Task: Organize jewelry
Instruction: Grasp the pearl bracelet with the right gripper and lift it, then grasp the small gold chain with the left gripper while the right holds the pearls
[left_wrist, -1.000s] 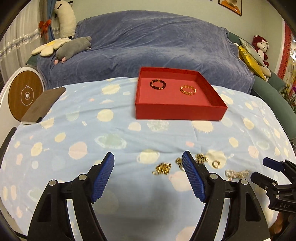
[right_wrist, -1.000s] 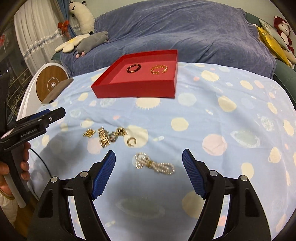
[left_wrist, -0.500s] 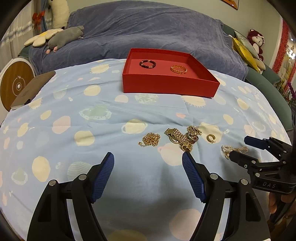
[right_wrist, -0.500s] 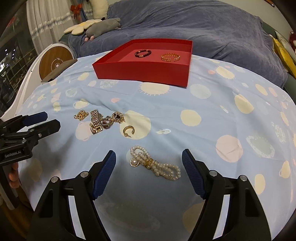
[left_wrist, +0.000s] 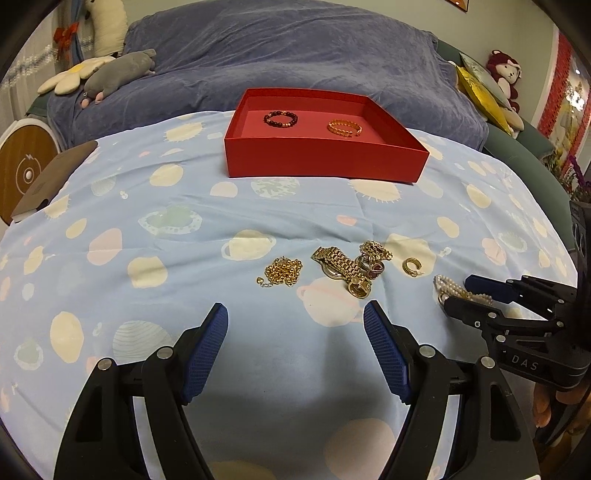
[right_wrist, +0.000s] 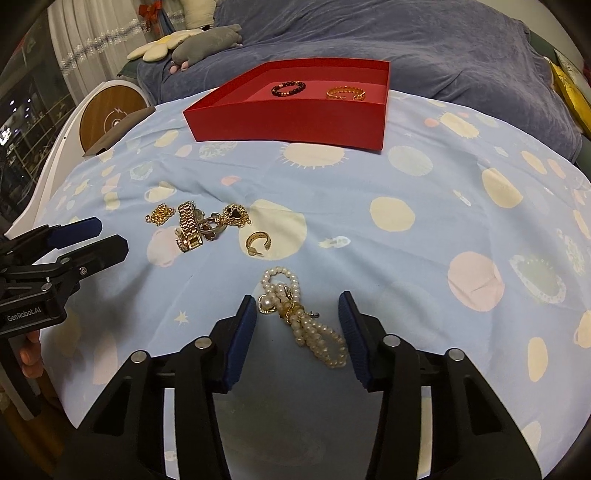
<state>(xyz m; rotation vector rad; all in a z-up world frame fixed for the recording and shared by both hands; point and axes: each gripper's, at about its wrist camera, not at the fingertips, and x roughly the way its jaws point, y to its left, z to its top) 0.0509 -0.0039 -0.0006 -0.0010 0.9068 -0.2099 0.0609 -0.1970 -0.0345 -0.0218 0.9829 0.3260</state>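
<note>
Since the earlier frame both tools came lower; right tool was just narrowing astride the pearl bracelet on the desk cloth, pads not yet pressing. Left tool wide, empty. Bracelet prob. light, floppy, slippery; pinch at gold clasp.

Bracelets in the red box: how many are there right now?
2, side by side on the floor of the red box: a dark beaded bracelet on the left, a gold bracelet on the right. None looks hidden.

right gripper lower, fingers closing around pearl bracelet
</note>
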